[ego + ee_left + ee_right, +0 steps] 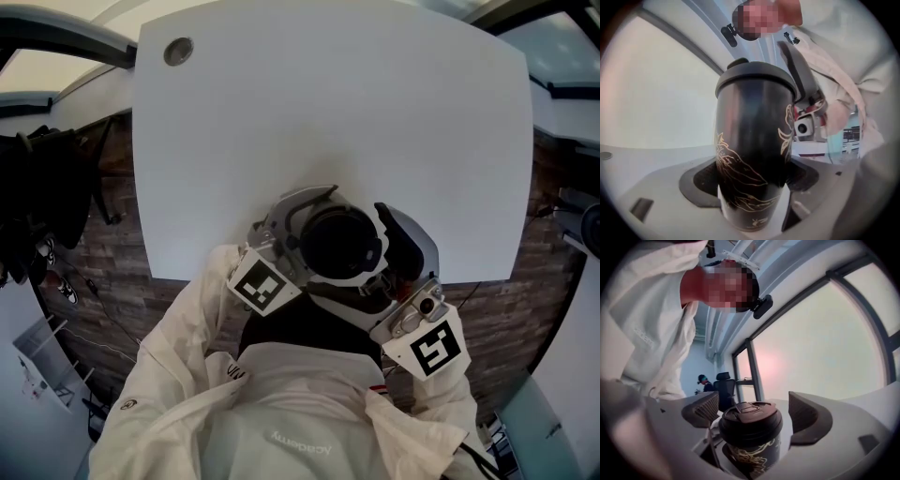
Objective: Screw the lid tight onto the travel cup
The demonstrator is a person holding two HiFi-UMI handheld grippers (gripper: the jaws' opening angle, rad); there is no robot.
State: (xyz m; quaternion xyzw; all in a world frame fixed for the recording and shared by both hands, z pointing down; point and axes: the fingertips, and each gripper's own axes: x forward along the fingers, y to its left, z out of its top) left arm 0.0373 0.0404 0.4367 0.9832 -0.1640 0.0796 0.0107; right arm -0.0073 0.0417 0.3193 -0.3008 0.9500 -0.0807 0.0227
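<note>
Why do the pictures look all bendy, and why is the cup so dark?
Right gripper view: the wide lens bends the window frame and blackens the corners. Left gripper view: the cup sits close up against a bright window, so it looks dark, and its bottom is blurry. Head view: the white table is evenly lit, with hardly any shadow.

A white surface (pixel 328 112) spreads ahead of the left claw (pixel 750 187), with a round grey grommet (pixel 178 51) at its far-left corner, well apart. Brick-patterned floor (pixel 112 281) shows around its edges. Beyond the right claw (pixel 754 416), a black office chair (pixel 723 380) and a distant person (pixel 703 380) stand by tall windows (pixel 811 357).
</note>
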